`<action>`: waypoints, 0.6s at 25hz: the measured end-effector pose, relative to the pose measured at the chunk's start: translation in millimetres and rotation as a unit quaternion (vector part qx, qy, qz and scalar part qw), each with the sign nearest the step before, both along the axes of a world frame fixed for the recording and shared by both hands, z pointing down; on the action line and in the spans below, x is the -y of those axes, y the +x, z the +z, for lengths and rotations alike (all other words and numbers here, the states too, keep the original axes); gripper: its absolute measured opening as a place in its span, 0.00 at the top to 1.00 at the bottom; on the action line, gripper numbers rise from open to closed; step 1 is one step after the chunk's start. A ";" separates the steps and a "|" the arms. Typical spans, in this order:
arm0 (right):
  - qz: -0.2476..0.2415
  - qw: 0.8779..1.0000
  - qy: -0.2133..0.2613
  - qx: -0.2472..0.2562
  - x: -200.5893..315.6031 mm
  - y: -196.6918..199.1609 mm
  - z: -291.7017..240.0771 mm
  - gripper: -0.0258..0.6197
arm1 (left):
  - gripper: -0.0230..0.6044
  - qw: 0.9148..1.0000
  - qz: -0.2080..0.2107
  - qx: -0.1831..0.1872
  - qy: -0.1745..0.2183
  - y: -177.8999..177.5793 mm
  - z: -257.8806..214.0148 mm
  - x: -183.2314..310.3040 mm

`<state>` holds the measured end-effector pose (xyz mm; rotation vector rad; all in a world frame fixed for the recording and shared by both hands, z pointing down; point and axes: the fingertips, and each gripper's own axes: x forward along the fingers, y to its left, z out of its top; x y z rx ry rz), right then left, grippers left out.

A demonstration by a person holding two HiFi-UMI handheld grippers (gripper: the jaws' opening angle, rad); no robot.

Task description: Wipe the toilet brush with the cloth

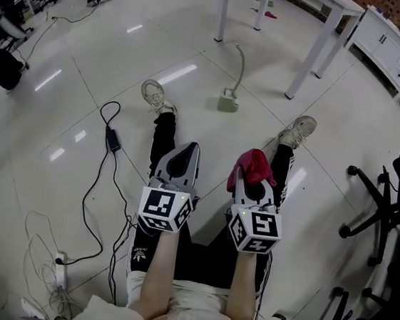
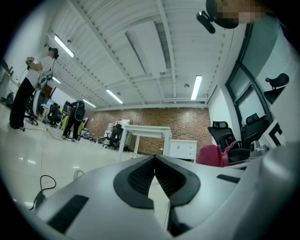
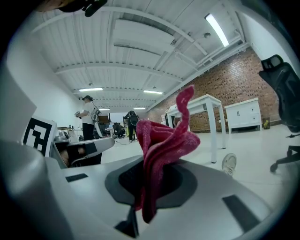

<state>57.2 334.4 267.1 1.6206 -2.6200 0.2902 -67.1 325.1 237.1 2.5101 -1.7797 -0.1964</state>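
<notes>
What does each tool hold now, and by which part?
The right tool pinches the red cloth at a bunched fold; the rest sticks out past it. The left tool is shut on nothing.

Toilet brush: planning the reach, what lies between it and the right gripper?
Bare floor only, flanked by the person's legs, separates the toilet brush from the right gripper and its cloth; the head view shows it.

A crumpled red cloth (image 3: 164,145) is held pinched between the jaws of the right claw (image 3: 149,187), with its folds standing upward. Beyond it, a white table (image 3: 202,100) and a shoe (image 3: 229,164) are seen on the glossy floor (image 3: 253,145).
</notes>
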 end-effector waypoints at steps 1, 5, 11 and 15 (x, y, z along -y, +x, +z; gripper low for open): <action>0.003 1.000 -0.001 0.001 -0.2 2.1 0.8 0.91 | 0.96 1.000 0.001 0.002 0.000 1.2 0.2 0.0; 0.006 1.000 0.002 0.004 -0.1 4.0 -0.2 0.91 | 0.96 1.000 0.002 0.008 -0.003 1.7 1.7 -0.2; 0.004 1.000 0.008 0.005 0.0 1.3 -2.8 0.91 | 0.96 1.000 -0.003 0.006 -0.004 -3.6 2.5 -0.1; 0.002 1.000 0.007 0.002 0.2 -0.5 -1.9 0.91 | 0.96 1.000 -0.003 0.006 -0.005 -3.8 3.9 0.2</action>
